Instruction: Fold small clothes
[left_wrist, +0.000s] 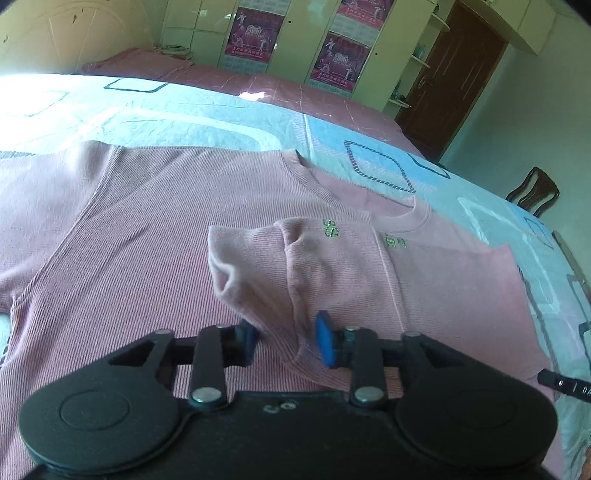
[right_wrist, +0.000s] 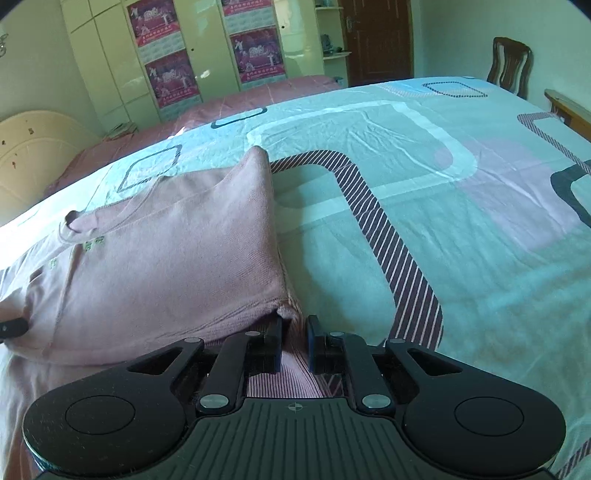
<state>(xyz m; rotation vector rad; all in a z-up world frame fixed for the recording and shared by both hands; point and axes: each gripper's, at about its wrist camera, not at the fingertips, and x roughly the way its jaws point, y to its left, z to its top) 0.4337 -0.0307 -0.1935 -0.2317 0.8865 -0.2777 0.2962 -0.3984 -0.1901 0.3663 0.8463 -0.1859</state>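
We spread the pink sweater (left_wrist: 129, 229) on the bedsheet (right_wrist: 424, 229) for folding; one side lies folded over. Our left gripper (left_wrist: 286, 341) gapes over the sleeve (left_wrist: 258, 266); our right gripper (right_wrist: 294, 341) pinches the hem.

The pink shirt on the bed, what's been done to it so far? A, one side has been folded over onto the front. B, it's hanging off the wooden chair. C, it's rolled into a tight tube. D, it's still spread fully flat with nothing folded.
A: the pink shirt lies on the bedsheet with one side and its sleeve doubled over onto the chest, while the other sleeve still lies spread out flat.
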